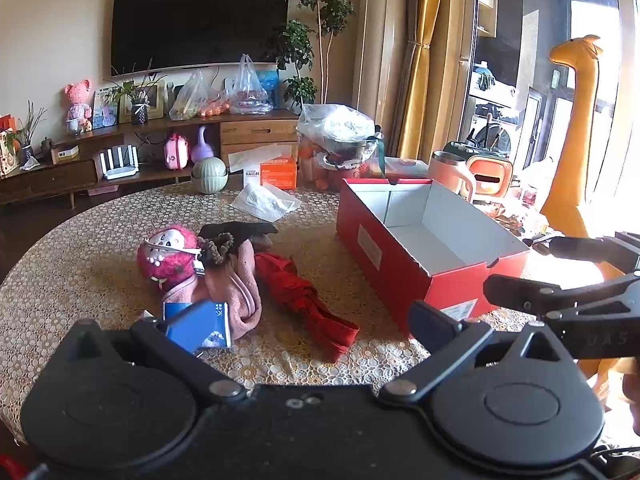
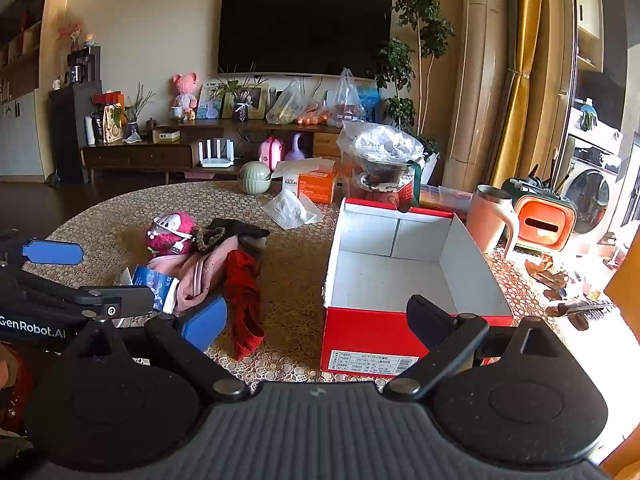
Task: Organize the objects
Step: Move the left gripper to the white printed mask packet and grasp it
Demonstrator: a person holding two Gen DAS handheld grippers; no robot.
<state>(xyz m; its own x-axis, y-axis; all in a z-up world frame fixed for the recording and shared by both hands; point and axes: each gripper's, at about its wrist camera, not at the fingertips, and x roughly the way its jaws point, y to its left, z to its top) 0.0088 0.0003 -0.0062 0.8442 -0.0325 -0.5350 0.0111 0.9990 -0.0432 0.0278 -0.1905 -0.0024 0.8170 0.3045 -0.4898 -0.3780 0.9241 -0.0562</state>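
Note:
An open red shoebox (image 1: 424, 248) (image 2: 400, 276) with a white, empty inside stands on the round table. Left of it lies a pile: a pink plush doll (image 1: 168, 256) (image 2: 170, 232), a pink cloth (image 1: 236, 292) (image 2: 200, 276), a dark item with a scrunchie (image 1: 232, 236) (image 2: 236, 230), a red cloth (image 1: 304, 296) (image 2: 242, 296) and a blue packet (image 1: 200, 326) (image 2: 154, 280). My left gripper (image 1: 294, 326) is open and empty above the near table edge, facing the pile. My right gripper (image 2: 316, 316) is open and empty before the shoebox's near end.
Farther back on the table (image 1: 80, 240) are a white tissue packet (image 1: 264, 200), an orange box (image 1: 278, 174), a green bowl (image 1: 210, 176), a bagged pot (image 1: 344, 148), a pink jug (image 2: 490, 220) and an orange container (image 2: 542, 220). A TV stand is behind.

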